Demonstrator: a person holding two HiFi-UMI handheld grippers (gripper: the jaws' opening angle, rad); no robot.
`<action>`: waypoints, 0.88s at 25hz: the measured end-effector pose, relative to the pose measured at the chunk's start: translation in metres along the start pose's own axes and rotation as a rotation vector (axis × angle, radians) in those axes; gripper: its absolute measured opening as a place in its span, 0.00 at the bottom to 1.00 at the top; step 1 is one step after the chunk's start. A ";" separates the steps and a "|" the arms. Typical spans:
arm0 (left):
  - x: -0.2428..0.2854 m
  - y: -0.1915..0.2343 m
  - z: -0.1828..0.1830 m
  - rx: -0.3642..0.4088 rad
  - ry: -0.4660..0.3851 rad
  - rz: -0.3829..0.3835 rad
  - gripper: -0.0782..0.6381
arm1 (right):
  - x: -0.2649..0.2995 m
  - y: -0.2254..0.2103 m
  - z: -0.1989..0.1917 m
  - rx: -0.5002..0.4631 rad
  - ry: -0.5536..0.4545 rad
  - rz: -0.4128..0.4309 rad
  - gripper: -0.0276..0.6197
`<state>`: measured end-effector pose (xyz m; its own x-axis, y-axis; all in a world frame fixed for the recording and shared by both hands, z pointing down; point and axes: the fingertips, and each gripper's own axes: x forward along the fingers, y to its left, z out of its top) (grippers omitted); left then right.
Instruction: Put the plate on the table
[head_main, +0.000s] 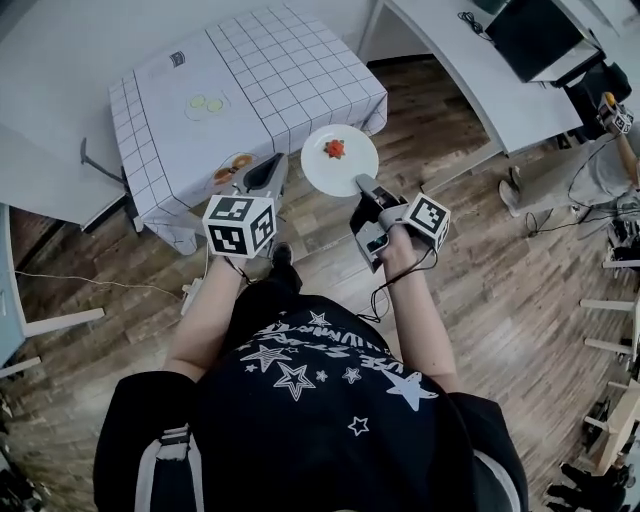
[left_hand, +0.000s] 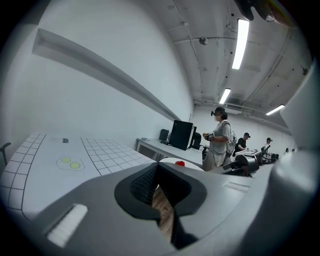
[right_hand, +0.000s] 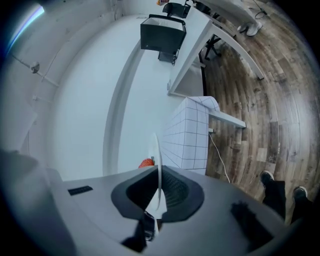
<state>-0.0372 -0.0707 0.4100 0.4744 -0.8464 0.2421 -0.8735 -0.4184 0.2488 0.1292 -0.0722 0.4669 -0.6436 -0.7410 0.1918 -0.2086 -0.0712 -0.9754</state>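
Right gripper: jaws pinched on the near rim of the plate.
Left gripper: jaws together, nothing between them.
Plate: white, level, carrying red food, in the air above the floor, just beside the checked table.

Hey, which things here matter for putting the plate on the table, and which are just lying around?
Job: plate, right hand-held gripper clamped on it, red food on it, checkered table.
Lying about: green slices, orange food, monitor on the side desk.
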 end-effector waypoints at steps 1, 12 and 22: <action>0.010 0.005 0.004 -0.002 0.003 -0.006 0.12 | 0.009 0.001 0.008 0.003 -0.007 0.000 0.08; 0.074 0.050 0.023 -0.016 0.015 -0.025 0.12 | 0.076 0.006 0.060 -0.002 -0.024 0.004 0.08; 0.122 0.121 0.047 -0.026 0.005 -0.045 0.12 | 0.153 0.017 0.082 -0.041 -0.039 -0.059 0.08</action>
<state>-0.0899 -0.2394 0.4258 0.5136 -0.8252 0.2351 -0.8482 -0.4470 0.2841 0.0878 -0.2413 0.4704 -0.6001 -0.7620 0.2434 -0.2754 -0.0889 -0.9572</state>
